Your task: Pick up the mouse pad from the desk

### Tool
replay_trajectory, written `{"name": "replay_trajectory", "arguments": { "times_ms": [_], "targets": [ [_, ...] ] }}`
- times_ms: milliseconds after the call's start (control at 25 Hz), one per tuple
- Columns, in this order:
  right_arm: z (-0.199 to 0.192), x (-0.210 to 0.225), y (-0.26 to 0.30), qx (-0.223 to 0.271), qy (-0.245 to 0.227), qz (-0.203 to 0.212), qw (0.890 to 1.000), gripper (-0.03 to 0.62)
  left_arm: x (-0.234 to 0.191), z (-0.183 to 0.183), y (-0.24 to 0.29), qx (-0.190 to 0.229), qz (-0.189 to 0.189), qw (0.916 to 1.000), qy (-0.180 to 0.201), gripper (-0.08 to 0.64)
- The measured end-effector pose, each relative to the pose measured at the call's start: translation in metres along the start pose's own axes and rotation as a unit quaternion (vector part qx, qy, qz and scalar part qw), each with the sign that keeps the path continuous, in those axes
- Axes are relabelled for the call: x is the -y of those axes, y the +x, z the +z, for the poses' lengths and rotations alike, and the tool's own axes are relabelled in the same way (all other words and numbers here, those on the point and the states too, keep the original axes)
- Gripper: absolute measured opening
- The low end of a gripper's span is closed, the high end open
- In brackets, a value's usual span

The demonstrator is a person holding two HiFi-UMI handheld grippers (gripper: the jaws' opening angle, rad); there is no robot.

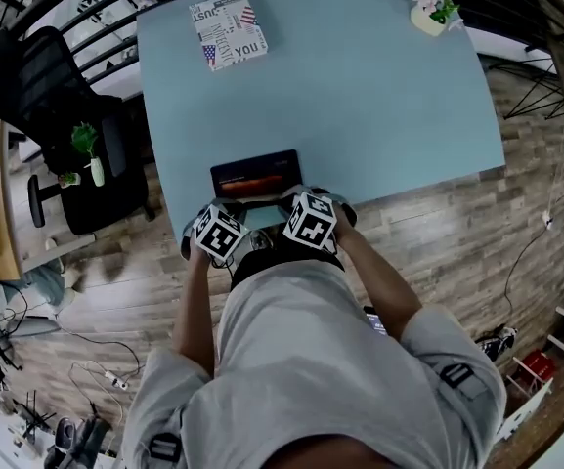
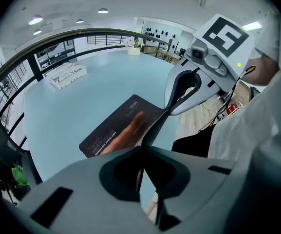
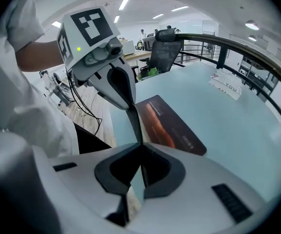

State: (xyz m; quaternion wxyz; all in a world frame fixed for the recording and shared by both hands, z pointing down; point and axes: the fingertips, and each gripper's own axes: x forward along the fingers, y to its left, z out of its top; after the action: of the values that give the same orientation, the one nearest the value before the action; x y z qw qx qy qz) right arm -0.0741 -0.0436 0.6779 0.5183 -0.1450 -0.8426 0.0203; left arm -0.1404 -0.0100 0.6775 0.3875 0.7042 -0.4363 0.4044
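The thin dark mouse pad (image 1: pixel 255 178) looked light and floppy. The left gripper (image 2: pixel 141 148) and right gripper (image 3: pixel 140 146) jaws pinched its edge at the front of the blue tabletop (image 1: pixel 360 86).

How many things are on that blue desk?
3: a mouse pad at the near edge, held by the left gripper and right gripper; a printed box far left; a flower pot at the far right corner.

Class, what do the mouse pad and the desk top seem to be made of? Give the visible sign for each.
Mouse pad: probably thin rubber or fabric-faced foam, matte with a printed picture; its near edge curls up. Desk top: likely laminate or painted board, smooth pale blue, faintly sheened.
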Motion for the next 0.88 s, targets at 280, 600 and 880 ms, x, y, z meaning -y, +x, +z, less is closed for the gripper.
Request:
{"name": "replay_trajectory", "arguments": {
  "times_ms": [280,600,880],
  "targets": [
    [0.015,0.023,-0.004,0.021,-0.03,0.005,0.999,0.017,-0.023,0.018,0.0,-0.017,0.048,0.9987,-0.001,0.026],
    [0.028,0.044,-0.005,0.034,-0.076,-0.012,0.996,0.017,-0.042,0.031,-0.003,0.001,0.116,0.9924,-0.039,0.026],
    [0.035,0.053,-0.002,0.043,-0.056,-0.029,0.997,0.017,-0.048,0.032,-0.005,0.013,0.134,0.9901,-0.039,0.026]
  ]
}}
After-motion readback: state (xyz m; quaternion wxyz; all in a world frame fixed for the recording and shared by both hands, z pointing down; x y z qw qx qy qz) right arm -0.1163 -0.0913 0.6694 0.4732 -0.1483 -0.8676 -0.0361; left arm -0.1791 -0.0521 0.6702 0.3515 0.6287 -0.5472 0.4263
